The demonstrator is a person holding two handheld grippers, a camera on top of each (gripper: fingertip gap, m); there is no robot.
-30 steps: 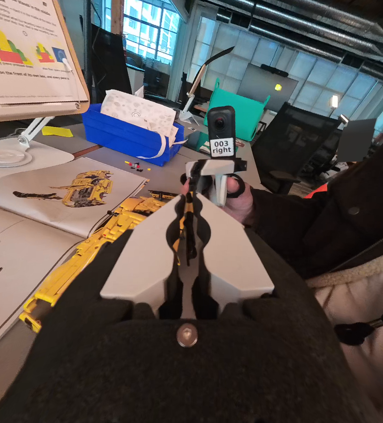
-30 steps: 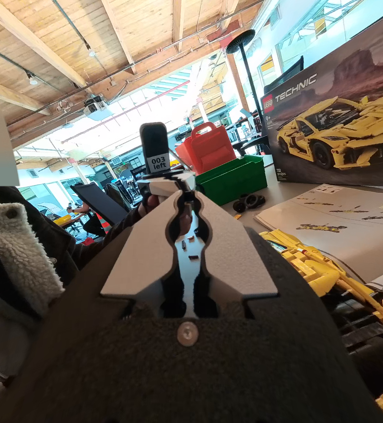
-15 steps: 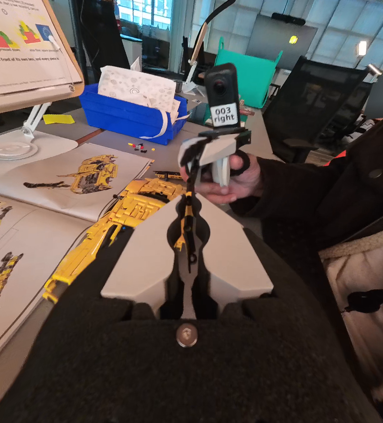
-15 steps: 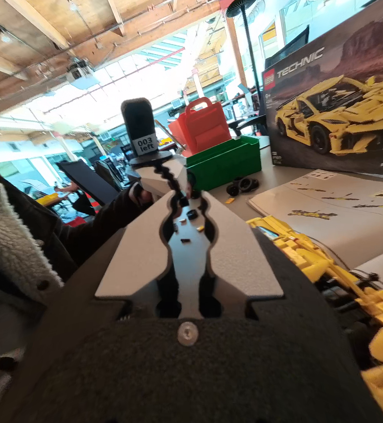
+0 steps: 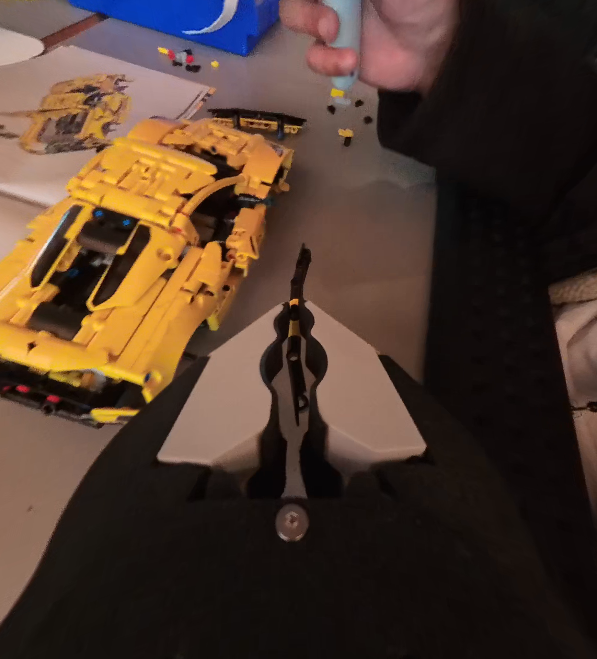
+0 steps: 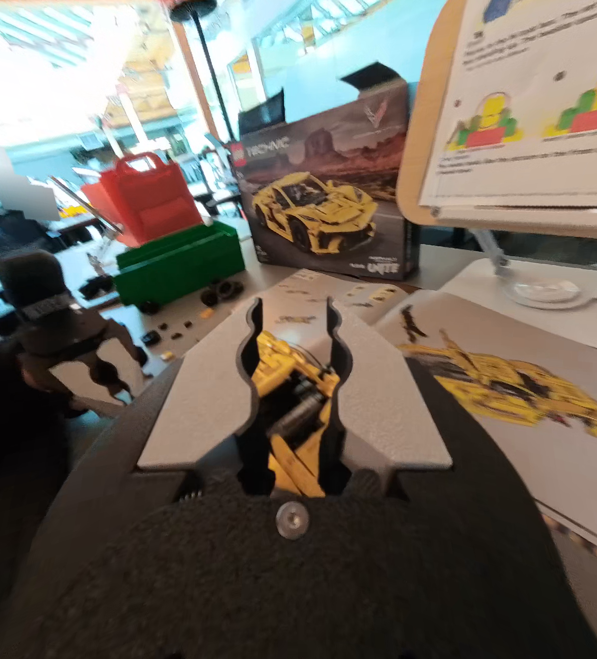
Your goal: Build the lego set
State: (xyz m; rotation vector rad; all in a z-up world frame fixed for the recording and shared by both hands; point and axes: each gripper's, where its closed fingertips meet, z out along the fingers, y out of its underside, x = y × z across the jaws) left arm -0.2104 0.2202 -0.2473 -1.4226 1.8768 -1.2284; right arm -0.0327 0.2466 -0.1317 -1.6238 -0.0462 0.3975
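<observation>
The yellow lego car (image 5: pixel 129 249) stands on the grey table, partly on the open instruction booklet (image 5: pixel 75 107). My left gripper (image 5: pixel 295 306) is shut on a thin black lego piece with a yellow band (image 5: pixel 298 274), held above the table just right of the car. My right gripper (image 6: pixel 293 306) is open and empty, low over the car (image 6: pixel 289 374), which shows between its fingers. In the right wrist view the left gripper (image 6: pixel 111 385) is at the left. A black spoiler part (image 5: pixel 257 119) lies behind the car.
Small loose pieces (image 5: pixel 347 107) lie near the hand on the right gripper's handle (image 5: pixel 361 42). A blue bin (image 5: pixel 182 18) is at the back. A green bin (image 6: pixel 179 260), black wheels (image 6: pixel 222 289), the set's box (image 6: pixel 325 207) and a board on a stand (image 6: pixel 539 107) are around. My right fingertips sit around 20 cm from my left ones.
Both grippers have tipped down toward the table. My right gripper has opened wide and moved over the car. My left gripper still holds the thin piece.
</observation>
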